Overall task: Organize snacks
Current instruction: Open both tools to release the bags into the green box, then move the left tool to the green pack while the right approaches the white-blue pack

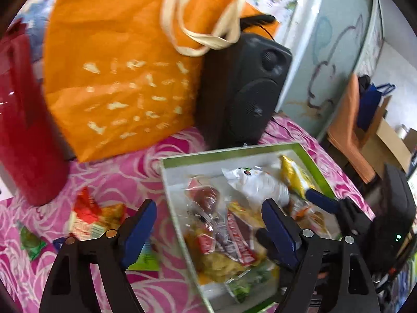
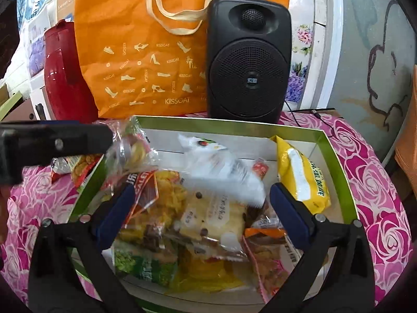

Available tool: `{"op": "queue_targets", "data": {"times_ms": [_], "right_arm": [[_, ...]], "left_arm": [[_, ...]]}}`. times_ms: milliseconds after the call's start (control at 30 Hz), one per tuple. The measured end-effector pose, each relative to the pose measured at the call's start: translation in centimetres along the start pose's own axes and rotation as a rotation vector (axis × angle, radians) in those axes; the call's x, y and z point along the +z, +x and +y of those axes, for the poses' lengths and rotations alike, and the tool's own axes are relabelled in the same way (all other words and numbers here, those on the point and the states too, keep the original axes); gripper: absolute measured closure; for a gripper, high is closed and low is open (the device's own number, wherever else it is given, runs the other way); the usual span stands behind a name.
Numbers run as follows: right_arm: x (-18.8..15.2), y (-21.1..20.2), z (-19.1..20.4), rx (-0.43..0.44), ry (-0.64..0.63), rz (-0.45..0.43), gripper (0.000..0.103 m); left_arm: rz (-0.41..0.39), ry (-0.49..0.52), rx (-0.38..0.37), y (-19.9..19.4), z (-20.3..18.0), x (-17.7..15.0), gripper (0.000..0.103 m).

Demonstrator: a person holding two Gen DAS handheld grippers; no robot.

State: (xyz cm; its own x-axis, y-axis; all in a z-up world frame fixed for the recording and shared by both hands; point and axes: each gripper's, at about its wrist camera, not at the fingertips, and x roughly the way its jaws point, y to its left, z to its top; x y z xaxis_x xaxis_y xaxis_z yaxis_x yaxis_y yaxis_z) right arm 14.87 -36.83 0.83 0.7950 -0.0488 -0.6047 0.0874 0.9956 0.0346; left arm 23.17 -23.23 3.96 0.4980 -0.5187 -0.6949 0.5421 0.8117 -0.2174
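Note:
A green-rimmed white box [image 1: 226, 154] [image 2: 234, 124] on the pink rose tablecloth holds several snack packets. My left gripper [image 1: 208, 224] hangs open over the box's left edge, with a clear packet [image 1: 203, 198] below the gap. My right gripper [image 2: 203, 208] is open above the pile, nothing between its fingers. A blurred white packet [image 2: 221, 167] [image 1: 255, 185] lies just beyond it, beside a yellow packet [image 2: 305, 174] [image 1: 294, 174]. Loose on the cloth left of the box are a red-orange packet [image 1: 88, 216] and green packets [image 1: 31, 242].
Behind the box stand an orange tote bag [image 1: 117, 65] [image 2: 146, 60], a black speaker [image 1: 245, 91] [image 2: 247, 60] with a cable, and a red jug [image 1: 23, 130] [image 2: 62, 73]. The table edge drops off at the right, near a painted wall [image 2: 378, 52].

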Motion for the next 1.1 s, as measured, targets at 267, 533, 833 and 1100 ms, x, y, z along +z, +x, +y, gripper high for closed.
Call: {"op": "queue_targets", "data": {"times_ms": [267, 533, 833, 1100], "right_arm": [[-1.0, -1.2, -1.3, 0.005, 0.089, 0.024, 0.0], [-0.1, -4.7, 0.5, 0.054, 0.067, -0.012, 0.0], [-0.3, -7.9, 4.9, 0.167, 0.009, -0.034, 0.0], [-1.0, -6.3, 12.3, 0.311, -0.126, 0.045, 0.0]], "left_arm": [[0.04, -0.052, 0.02, -0.6, 1.4, -0.9, 0.018], [0.004, -0.04, 0.023, -4.7, 1.3, -1.7, 0.018], [-0.031, -0.154, 0.141, -10.9, 6.2, -6.4, 0.018], [0.015, -0.268, 0.227, -12.5, 12.0, -11.3, 0.018]]}}
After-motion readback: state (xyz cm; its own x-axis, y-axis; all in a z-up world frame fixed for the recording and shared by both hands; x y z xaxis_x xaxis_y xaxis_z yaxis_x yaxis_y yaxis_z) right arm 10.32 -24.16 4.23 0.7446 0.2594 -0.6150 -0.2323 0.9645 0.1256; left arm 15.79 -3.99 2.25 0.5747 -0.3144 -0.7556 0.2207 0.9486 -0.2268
